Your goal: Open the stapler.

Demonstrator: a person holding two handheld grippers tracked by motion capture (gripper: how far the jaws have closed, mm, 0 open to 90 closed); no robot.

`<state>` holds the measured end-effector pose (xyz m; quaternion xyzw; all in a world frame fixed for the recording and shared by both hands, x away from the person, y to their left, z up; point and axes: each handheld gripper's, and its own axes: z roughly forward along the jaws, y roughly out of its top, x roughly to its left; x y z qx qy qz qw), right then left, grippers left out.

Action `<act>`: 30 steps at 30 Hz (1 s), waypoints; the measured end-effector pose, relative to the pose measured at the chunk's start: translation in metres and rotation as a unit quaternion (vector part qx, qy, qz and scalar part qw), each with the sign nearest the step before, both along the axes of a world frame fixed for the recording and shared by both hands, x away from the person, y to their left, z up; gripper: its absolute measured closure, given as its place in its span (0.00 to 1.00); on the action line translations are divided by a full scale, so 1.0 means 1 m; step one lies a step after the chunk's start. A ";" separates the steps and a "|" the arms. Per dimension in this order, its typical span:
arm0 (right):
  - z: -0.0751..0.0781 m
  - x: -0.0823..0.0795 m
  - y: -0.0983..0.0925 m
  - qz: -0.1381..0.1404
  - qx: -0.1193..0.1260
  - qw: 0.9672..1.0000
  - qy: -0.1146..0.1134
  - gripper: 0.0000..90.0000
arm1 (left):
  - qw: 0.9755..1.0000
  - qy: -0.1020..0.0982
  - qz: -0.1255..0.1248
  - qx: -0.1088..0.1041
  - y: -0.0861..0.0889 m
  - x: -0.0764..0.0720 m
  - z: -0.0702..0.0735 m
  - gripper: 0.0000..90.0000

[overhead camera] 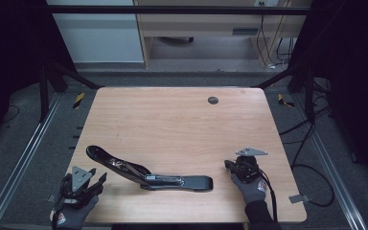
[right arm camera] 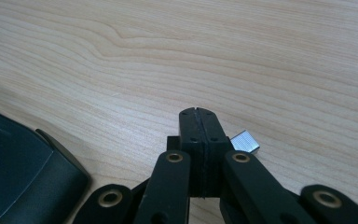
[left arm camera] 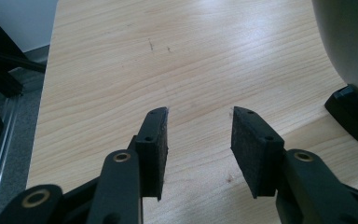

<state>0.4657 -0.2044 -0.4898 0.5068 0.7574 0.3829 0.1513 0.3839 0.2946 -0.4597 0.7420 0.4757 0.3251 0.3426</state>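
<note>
A long black stapler point(overhead camera: 148, 176) lies swung open on the wooden table point(overhead camera: 182, 124) near its front edge, between my two grippers. My left gripper point(overhead camera: 98, 178) rests at the front left corner, its jaws open over bare wood point(left arm camera: 198, 126); the stapler's blurred end point(left arm camera: 349, 51) sits just to their right. My right gripper point(overhead camera: 231, 165) is to the right of the stapler with its pads pressed together point(right arm camera: 198, 114). A small silver metal block point(right arm camera: 244, 141) pokes out beside the right pad; I cannot tell whether it is touched. The stapler's end point(right arm camera: 23, 177) is at that view's lower left.
A dark round hole point(overhead camera: 213, 100) sits in the tabletop near the far edge. Metal rails point(overhead camera: 24, 153) run along both sides of the table, and cables point(overhead camera: 311, 167) trail on the floor at the right. The table's left edge is close to my left gripper.
</note>
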 end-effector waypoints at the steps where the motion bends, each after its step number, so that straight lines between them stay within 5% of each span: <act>1: -0.001 0.000 0.001 0.000 -0.001 1.000 0.002 1.00 | 1.000 0.000 0.000 0.000 0.000 0.000 0.000 0.62; 30: -0.002 -0.006 -0.014 -0.020 -0.031 0.999 0.019 1.00 | 1.000 0.000 0.002 0.001 0.001 -0.001 0.001 0.62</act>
